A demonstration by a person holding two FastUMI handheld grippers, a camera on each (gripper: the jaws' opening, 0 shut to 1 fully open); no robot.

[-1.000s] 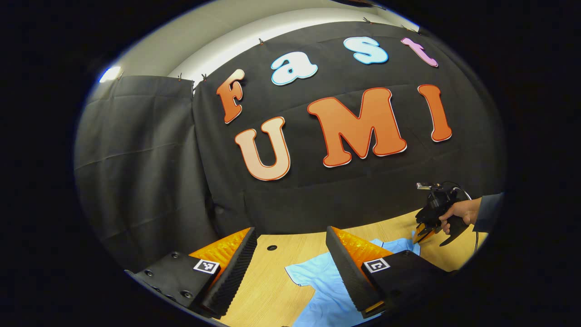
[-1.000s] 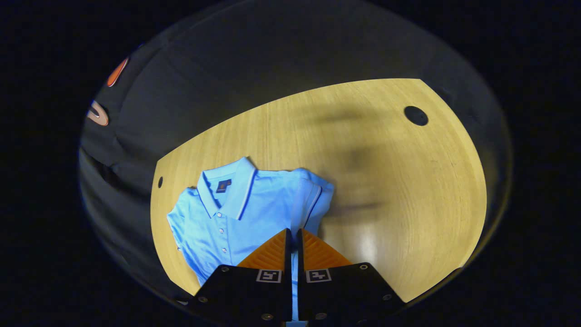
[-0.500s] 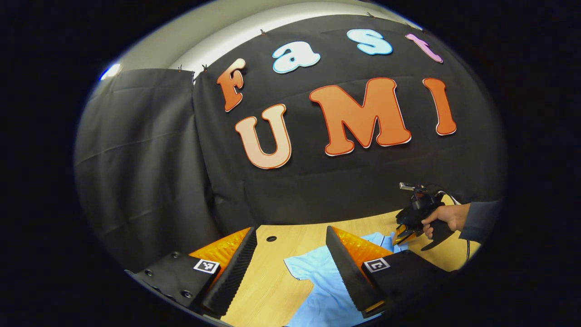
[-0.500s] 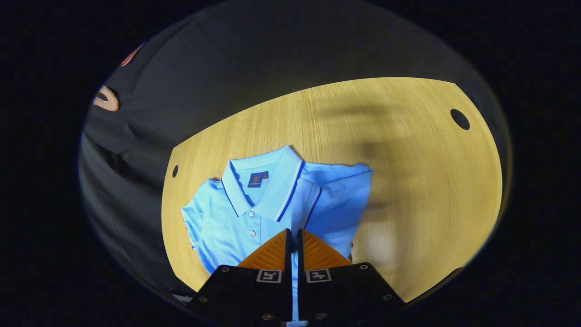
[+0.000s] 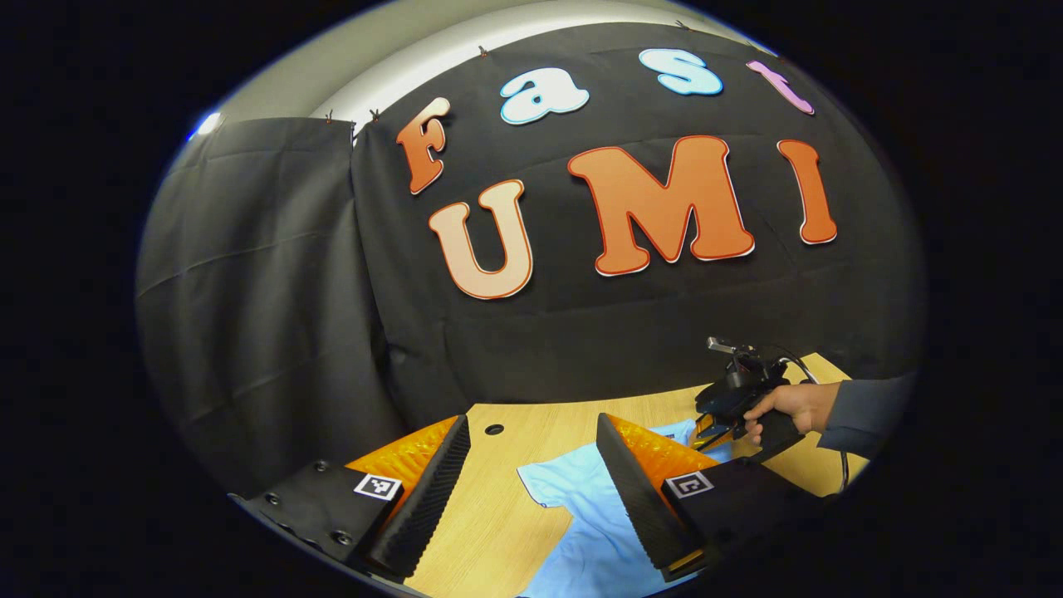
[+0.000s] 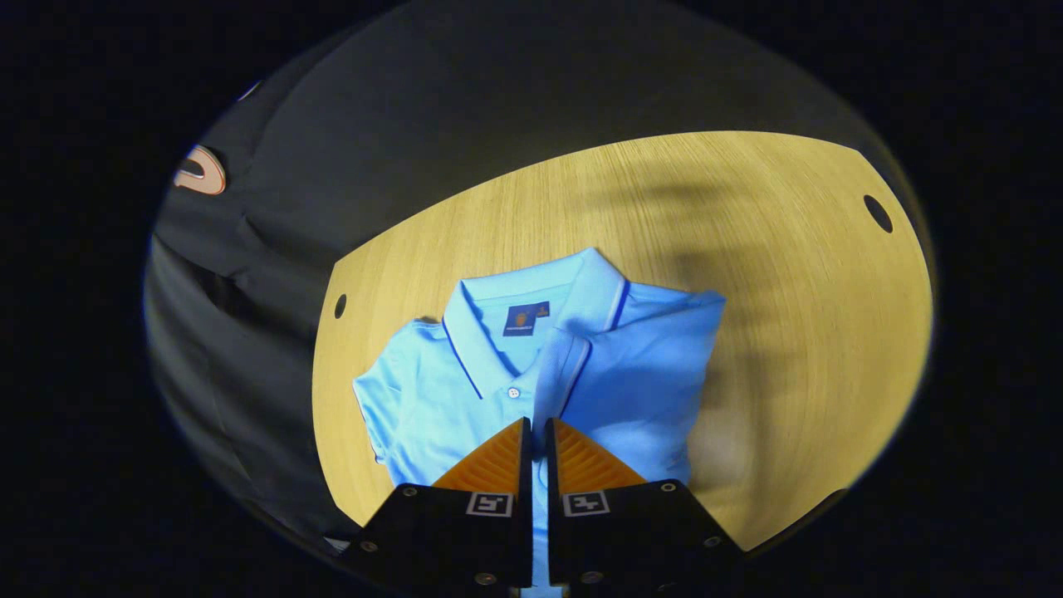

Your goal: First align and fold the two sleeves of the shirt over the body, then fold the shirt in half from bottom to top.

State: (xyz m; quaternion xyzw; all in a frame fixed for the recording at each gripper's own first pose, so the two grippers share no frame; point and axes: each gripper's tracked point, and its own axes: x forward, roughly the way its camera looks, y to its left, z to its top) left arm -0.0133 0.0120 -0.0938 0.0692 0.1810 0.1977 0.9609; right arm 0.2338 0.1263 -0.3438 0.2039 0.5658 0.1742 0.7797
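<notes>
Shirt (image 6: 531, 374), light blue with a collar and a short button placket, lies flat on the wooden desk (image 6: 797, 274), collar end toward the black cloth wall. In the right gripper view one sleeve (image 6: 639, 365) is folded across the shirt's front, its edge running down beside the placket; the other sleeve (image 6: 378, 394) lies spread out on the desk at the shirt's opposite side. The right gripper (image 6: 536, 432) sits over the shirt's lower front with its fingers together, a thin strip of blue fabric showing between them; whether they pinch it I cannot tell. In the left gripper view the left gripper (image 5: 531, 465) is above the desk beside the shirt (image 5: 581, 515), its fingers wide apart and holding nothing. Past the shirt, a hand (image 5: 785, 403) grips the right gripper's handle.
</notes>
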